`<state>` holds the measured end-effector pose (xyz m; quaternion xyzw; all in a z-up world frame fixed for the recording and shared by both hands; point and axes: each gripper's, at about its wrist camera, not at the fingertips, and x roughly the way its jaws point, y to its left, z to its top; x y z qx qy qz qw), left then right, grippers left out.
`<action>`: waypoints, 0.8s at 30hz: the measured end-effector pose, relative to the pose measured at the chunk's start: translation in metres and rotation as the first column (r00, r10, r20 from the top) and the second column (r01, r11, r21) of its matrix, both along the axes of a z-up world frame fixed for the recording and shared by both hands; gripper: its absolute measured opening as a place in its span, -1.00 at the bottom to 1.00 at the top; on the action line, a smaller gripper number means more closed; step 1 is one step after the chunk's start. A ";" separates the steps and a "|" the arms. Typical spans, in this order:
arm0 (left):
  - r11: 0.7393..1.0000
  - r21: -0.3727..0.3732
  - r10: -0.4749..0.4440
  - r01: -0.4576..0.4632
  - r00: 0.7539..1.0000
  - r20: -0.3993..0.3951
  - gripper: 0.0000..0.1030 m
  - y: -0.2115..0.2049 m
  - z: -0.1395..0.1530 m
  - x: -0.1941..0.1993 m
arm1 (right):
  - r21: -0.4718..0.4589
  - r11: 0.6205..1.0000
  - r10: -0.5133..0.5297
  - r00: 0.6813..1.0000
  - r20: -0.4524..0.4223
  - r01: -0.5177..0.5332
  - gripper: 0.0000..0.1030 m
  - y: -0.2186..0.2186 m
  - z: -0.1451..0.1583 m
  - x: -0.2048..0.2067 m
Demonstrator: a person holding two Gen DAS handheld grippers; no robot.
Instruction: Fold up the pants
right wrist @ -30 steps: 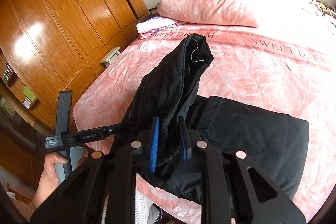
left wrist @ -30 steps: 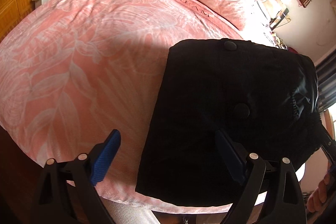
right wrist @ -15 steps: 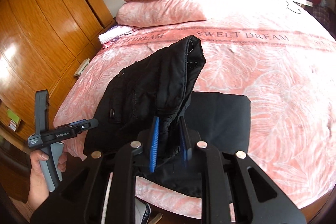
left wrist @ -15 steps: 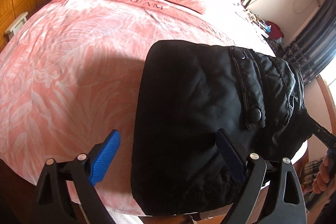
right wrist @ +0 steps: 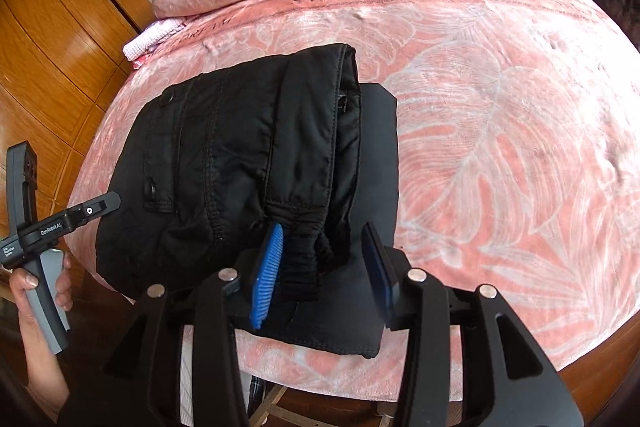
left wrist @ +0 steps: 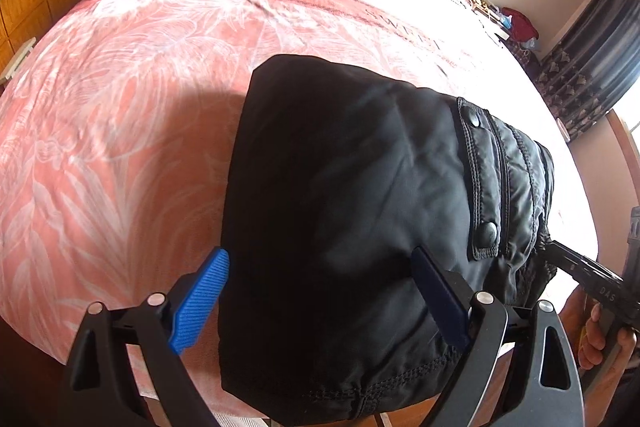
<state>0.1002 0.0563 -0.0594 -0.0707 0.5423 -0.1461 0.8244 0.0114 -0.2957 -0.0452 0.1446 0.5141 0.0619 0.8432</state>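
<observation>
Pants, black padded nylon folded into a thick bundle (right wrist: 248, 163), fill the centre of both frames on the pink leaf-print bedspread (right wrist: 500, 115). Our right gripper (right wrist: 324, 267) stands spread, its blue pads either side of the gathered waistband, not pinching. Our left gripper (left wrist: 320, 303) gapes wide over the near hem; the bundle's underside is hidden.
</observation>
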 end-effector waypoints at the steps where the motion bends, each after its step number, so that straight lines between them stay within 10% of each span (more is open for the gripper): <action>1: 1.000 0.000 -0.002 0.002 1.000 0.001 0.80 -0.001 0.001 0.001 | 0.008 1.000 -0.003 1.000 0.016 0.003 -0.11 -0.002 0.005 0.000; 14: 0.998 0.041 -0.041 0.040 0.999 0.032 0.81 -0.019 0.004 0.009 | 0.066 0.998 0.007 0.998 0.059 -0.011 0.06 -0.014 0.013 0.079; 20: 0.996 0.074 -0.059 0.055 0.997 0.058 0.82 -0.027 0.007 0.006 | 0.166 0.986 0.024 0.998 0.057 -0.033 -0.83 -0.013 0.000 0.085; 24: 0.995 0.077 -0.062 0.057 0.996 0.066 0.82 -0.028 0.008 0.006 | 0.148 0.988 0.035 0.993 0.110 -0.052 -0.92 -0.011 0.017 0.079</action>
